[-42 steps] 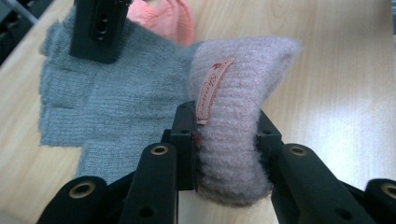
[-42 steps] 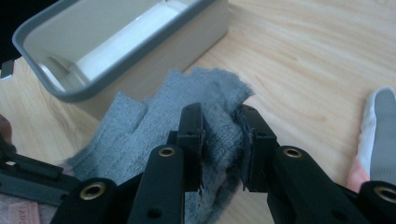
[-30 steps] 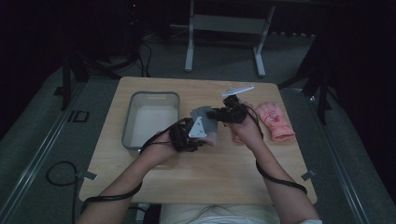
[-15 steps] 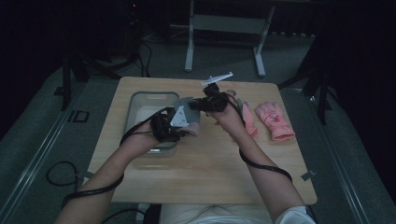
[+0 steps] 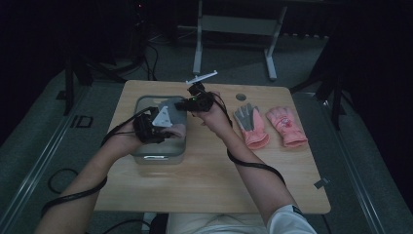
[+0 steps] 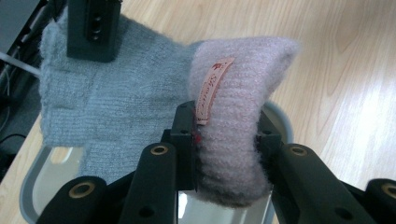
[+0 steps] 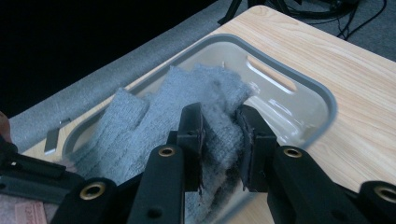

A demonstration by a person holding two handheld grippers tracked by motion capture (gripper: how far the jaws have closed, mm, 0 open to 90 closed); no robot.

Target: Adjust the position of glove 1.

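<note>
A knitted glove, grey (image 6: 116, 107) with a pink cuff (image 6: 238, 93), hangs stretched between both grippers above the grey bin (image 5: 146, 157). My left gripper (image 6: 226, 135) is shut on the pink cuff, beside its small label. My right gripper (image 7: 219, 140) is shut on the grey finger end of the glove (image 7: 154, 107), over the bin's inside (image 7: 322, 98). In the high view the left gripper (image 5: 168, 130) sits over the bin's right side and the right gripper (image 5: 184, 104) just beyond it. One right jaw (image 6: 93, 28) pinches the far end in the left gripper view.
Two more gloves lie flat on the wooden table at the right: one pink with a grey palm (image 5: 251, 126) and one all pink (image 5: 286, 126). A round hole (image 5: 240, 96) is in the tabletop behind them. Cables trail from both grippers.
Both hands have carried the glove leftward, from the table's middle to above the bin. The grips look unchanged.
</note>
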